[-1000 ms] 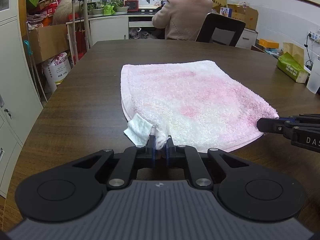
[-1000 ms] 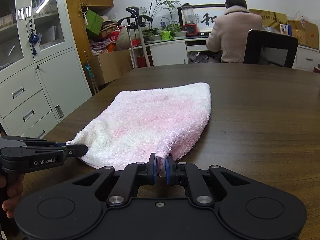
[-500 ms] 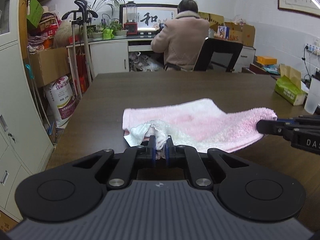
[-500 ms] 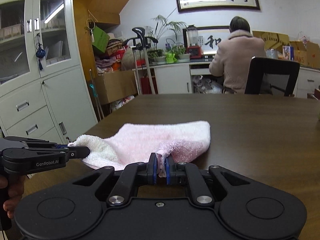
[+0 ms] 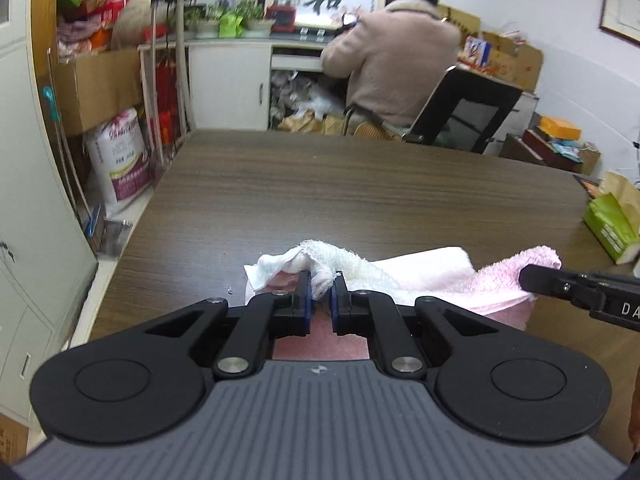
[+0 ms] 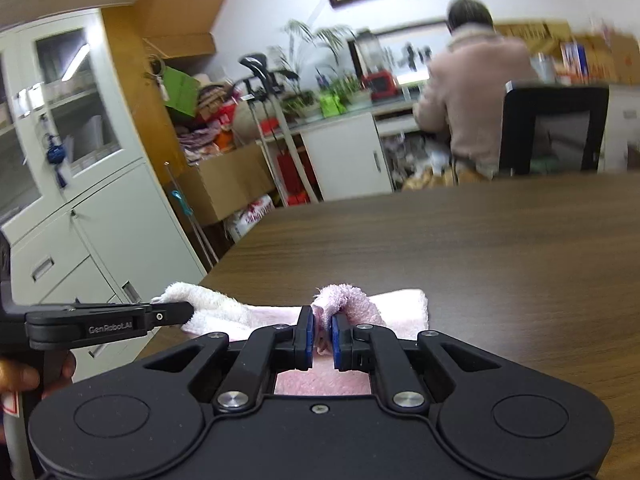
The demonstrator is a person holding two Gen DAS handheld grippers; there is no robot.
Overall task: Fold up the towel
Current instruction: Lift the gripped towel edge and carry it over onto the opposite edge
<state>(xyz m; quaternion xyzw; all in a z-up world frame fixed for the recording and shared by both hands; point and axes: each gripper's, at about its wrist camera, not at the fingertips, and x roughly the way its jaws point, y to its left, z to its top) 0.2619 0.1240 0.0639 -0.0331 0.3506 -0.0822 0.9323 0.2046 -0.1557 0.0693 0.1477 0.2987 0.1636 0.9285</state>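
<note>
Towel: pink towel (image 5: 424, 276) doubled over on the near part of the brown table (image 5: 360, 184), near corners lifted.
Left hand-held gripper (image 5: 320, 286): fingers nearly closed, pinching the whitish corner (a label beside it).
Right hand-held gripper (image 6: 322, 330): narrow gap, clamping the pink corner.

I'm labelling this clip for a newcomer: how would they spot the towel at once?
Start at the big dark wooden table. At its near edge lies the towel, pink and white fluffy terry, the only cloth on the table. One corner sits in the left gripper, another in the right gripper.
</note>
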